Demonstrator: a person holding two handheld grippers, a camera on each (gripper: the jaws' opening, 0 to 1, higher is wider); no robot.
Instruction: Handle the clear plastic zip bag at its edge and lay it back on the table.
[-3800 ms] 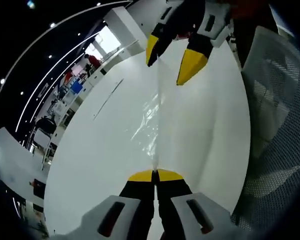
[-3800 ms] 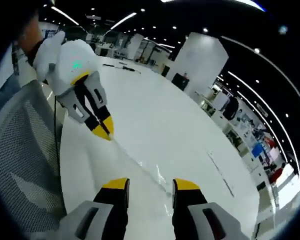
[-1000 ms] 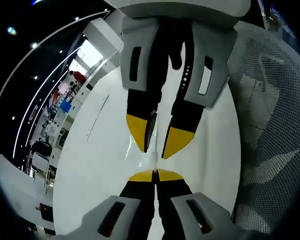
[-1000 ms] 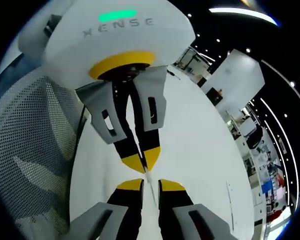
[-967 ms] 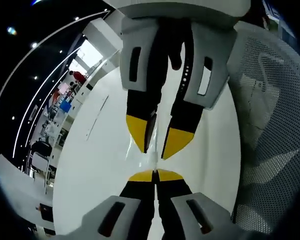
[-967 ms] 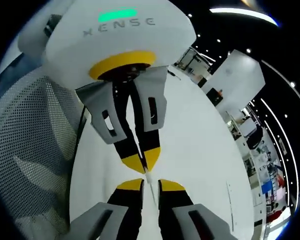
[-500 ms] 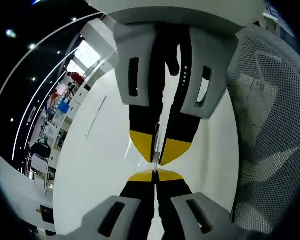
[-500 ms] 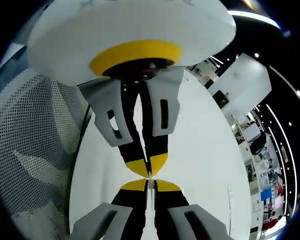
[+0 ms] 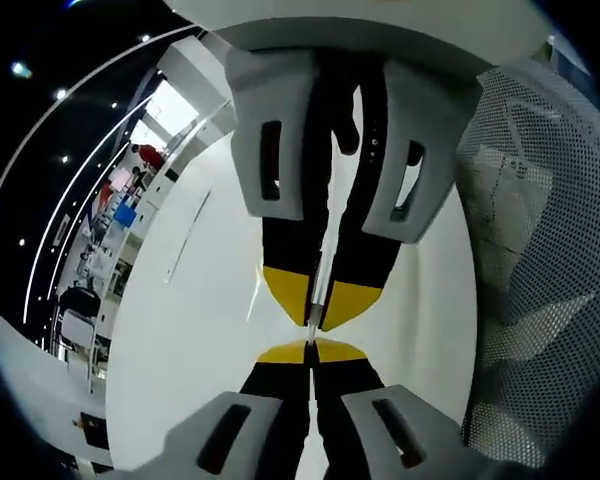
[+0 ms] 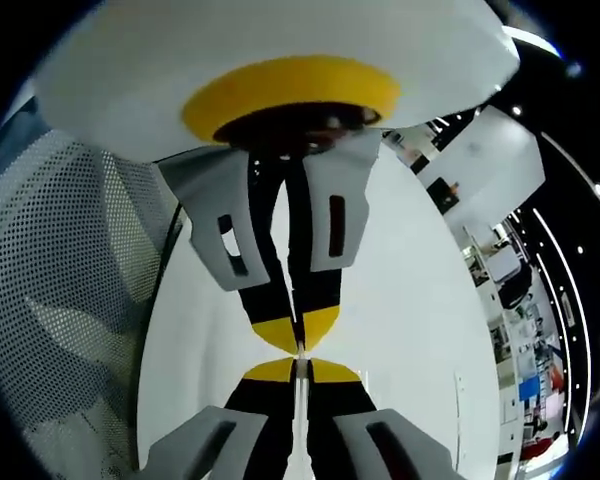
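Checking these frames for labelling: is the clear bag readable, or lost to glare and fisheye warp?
Left gripper view: zip bag is a thin bright sliver in the right gripper. Right gripper view: it barely shows at the fingertips; the table is washed out and the chair mesh bowed.

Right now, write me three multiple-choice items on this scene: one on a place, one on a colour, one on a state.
1. Where is the grey mesh chair back in the left gripper view?
A. right of the grippers
B. on the white table
C. between the jaws

2. What colour are the jaw tips of the left gripper?
A. red
B. yellow
C. green

3. How do the jaws of the right gripper stand?
A. wide open
B. closed on a thin clear edge
C. holding a cup

Answers: 1 A, the mesh lies along the right side, beside the white table. 2 B, the tips are yellow. 3 B, the tips meet with the clear plastic zip bag pinched between.
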